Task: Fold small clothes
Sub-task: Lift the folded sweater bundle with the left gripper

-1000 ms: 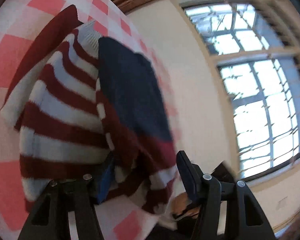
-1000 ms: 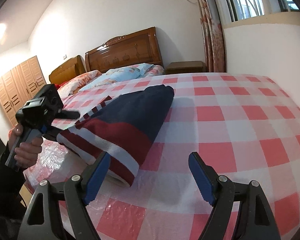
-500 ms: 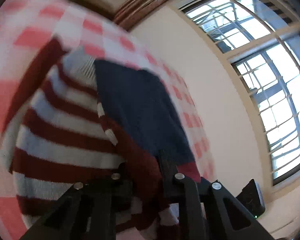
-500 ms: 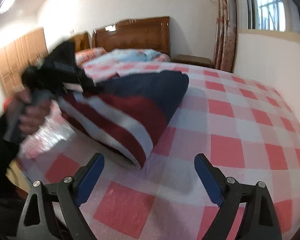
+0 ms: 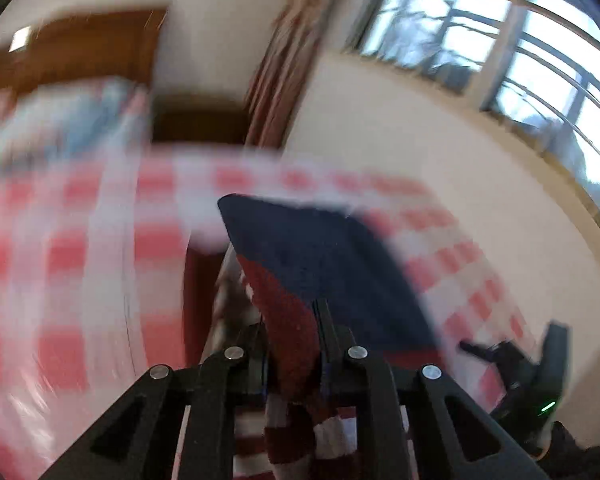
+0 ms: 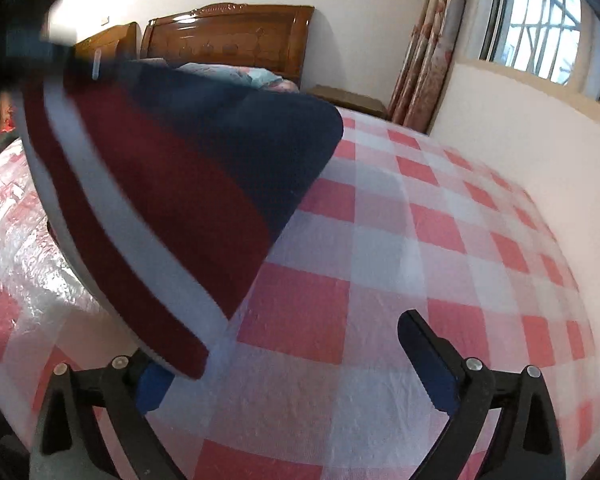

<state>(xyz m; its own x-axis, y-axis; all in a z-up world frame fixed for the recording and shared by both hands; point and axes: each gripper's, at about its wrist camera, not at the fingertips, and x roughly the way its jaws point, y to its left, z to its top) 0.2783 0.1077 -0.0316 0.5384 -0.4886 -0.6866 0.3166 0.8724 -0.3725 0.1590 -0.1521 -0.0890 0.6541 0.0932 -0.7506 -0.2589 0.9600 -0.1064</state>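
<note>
A knitted sweater [image 6: 188,168] in navy, dark red and white stripes is lifted off the red-and-white checked bed sheet [image 6: 420,240] at its left side. My left gripper [image 5: 292,340] is shut on a dark red fold of the sweater [image 5: 324,264], which stretches away from its jaws. In the right wrist view that gripper is a dark blur at the top left [image 6: 28,52]. My right gripper [image 6: 288,360] stands open low over the sheet with nothing between its fingers. The sweater's striped hem hangs over its left fingertip [image 6: 152,380].
A wooden headboard [image 6: 228,36] and blue bedding [image 6: 236,72] lie at the far end of the bed. A nightstand [image 6: 348,98], a patterned curtain [image 6: 424,60], a white wall and a barred window [image 6: 540,20] run along the right. Plastic-covered bedding [image 6: 16,248] lies at the left.
My left gripper closed on the sweater's edge and raised it off the bed while rolling. My right gripper slid toward the sweater, whose hem now overhangs its left finger.
</note>
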